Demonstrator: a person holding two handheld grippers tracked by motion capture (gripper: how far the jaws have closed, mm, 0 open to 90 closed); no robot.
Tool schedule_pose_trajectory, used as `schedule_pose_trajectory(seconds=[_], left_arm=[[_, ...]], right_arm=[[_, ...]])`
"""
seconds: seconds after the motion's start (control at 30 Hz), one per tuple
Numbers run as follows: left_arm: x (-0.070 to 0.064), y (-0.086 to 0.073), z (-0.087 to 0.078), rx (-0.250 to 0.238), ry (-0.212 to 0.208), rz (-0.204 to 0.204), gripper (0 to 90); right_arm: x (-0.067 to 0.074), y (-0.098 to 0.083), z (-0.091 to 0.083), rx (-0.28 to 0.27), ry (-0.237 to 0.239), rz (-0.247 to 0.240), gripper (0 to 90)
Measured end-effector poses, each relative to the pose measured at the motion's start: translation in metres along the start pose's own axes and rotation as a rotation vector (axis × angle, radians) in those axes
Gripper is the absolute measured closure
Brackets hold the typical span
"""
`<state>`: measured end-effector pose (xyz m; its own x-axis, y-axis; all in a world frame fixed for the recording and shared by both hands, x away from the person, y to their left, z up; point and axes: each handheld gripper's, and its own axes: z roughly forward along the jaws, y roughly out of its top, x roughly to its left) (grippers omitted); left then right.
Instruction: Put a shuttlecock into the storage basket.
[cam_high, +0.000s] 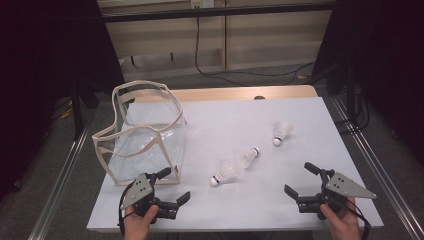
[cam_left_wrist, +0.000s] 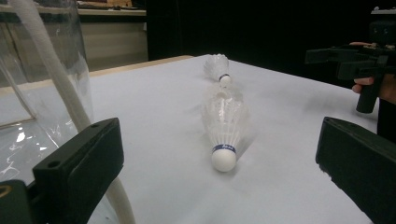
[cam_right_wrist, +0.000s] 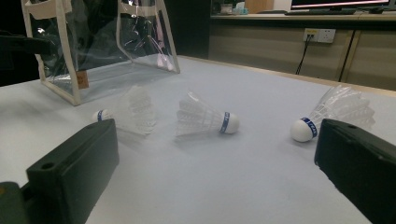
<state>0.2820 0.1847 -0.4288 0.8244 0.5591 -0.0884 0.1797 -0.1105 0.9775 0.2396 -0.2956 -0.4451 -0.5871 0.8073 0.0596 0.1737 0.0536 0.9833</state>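
Three shuttlecocks lie loose on the white table (cam_high: 210, 210), none in the bag, so by my read nothing is done yet.

Nearest shuttlecock (cam_high: 223, 175): on its side in front of your left gripper (cam_high: 170, 189), cork toward you. In the left gripper view it (cam_left_wrist: 225, 123) sits between the jaws' line of sight, well ahead of them, untouched.

Middle shuttlecock (cam_high: 247, 157): just beyond the nearest one, the two skirts close to touching or overlapping, can't tell which. Cork points away, to the right.

Far shuttlecock (cam_high: 281, 133): apart from the other two, toward the right rear of the table, cork toward you.

Clear bag (cam_high: 142, 135): stands upright at the table's left, cream-trimmed, mouth open upward, handles (cam_high: 145, 95) loose across the top. It looks empty as far as the transparent walls show. It's just beside your left gripper.

Grippers: your left one hangs low at the near edge, jaws spread wide, holding nothing. Your right gripper (cam_high: 301, 181) is at the near right, jaws also wide apart, empty, well clear of every shuttlecock. From its view, all three lie ahead with the bag behind.

Likely goal: shuttlecocks into the bag. All three left to pick and drop. The nearest one is your easiest first grab; mind the neighbouring skirt when you close.
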Motion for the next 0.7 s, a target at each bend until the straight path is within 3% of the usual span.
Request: schedule_pose_trajectory(seconds=[0.33,0.7], left_arm=[[-0.005,0.0,0.009,0.032,-0.038,0.012,1.1],[-0.006,-0.001,0.015,0.056,-0.046,0.02,1.1]], right_arm=[[0.0,0.0,0.0,0.0,0.001,-0.004,0.0],[0.0,0.0,0.0,0.0,0.002,-0.007,0.0]])
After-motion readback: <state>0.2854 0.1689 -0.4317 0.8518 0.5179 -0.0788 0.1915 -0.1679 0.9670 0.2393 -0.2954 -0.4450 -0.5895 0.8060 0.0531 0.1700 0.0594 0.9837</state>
